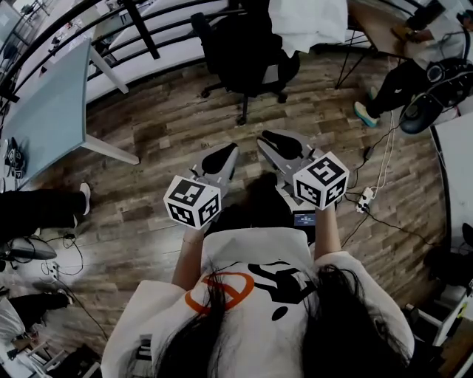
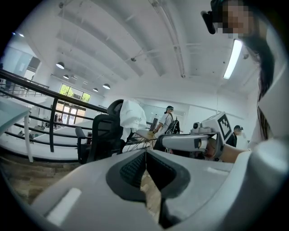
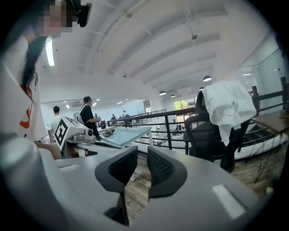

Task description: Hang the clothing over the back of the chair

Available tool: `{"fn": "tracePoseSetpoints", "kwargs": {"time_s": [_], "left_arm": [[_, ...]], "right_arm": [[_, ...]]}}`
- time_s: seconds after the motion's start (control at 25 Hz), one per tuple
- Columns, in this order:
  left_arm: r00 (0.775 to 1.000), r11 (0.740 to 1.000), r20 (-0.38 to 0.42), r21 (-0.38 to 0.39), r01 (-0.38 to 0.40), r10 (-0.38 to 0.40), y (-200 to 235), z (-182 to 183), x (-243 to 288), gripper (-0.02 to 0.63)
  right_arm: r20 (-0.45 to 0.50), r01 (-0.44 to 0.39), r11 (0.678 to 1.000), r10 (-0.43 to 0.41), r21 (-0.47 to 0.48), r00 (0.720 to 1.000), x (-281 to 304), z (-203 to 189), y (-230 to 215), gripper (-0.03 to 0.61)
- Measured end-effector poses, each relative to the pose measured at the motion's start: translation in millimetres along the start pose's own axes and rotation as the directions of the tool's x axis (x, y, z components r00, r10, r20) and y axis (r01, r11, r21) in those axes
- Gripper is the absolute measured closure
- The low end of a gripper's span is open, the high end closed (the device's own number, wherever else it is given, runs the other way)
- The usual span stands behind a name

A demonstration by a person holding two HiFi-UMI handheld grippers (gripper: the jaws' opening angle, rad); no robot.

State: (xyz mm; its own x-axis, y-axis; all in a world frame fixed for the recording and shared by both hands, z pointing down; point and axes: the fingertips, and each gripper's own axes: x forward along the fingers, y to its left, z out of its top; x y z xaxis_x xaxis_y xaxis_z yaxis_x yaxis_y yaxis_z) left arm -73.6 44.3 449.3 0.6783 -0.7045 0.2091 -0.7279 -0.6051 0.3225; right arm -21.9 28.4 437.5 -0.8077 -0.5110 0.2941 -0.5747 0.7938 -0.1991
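A black office chair stands on the wooden floor ahead of me, with white clothing draped over its back. Both gripper views show the same chair and the clothing hanging on it, well beyond the jaws. My left gripper is held near my chest, its pads touching at the tips with nothing between them. Beside it, my right gripper shows a narrow gap between its pads and holds nothing.
A pale table stands at the left, with a black railing behind it. Cables and a power strip lie on the floor at the right. People sit at the left and top right.
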Motion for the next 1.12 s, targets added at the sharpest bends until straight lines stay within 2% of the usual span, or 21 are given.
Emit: {"fn": "tracePoseSetpoints", "kwargs": {"time_s": [0.44, 1.12], "left_arm": [[1.0, 1.0, 0.003, -0.007, -0.001, 0.001, -7.2, -5.8, -8.4, 0.614], [0.999, 0.999, 0.012, 0.007, 0.032, -0.032, -28.8, -3.2, 12.1, 0.614]], "right_arm": [[0.006, 0.011, 1.0, -0.011, 0.026, 1.0, -8.8, -9.7, 12.5, 0.52], [0.024, 0.046, 0.999, -0.047, 0.027, 0.999, -39.0, -11.7, 2.6, 0.54]]}}
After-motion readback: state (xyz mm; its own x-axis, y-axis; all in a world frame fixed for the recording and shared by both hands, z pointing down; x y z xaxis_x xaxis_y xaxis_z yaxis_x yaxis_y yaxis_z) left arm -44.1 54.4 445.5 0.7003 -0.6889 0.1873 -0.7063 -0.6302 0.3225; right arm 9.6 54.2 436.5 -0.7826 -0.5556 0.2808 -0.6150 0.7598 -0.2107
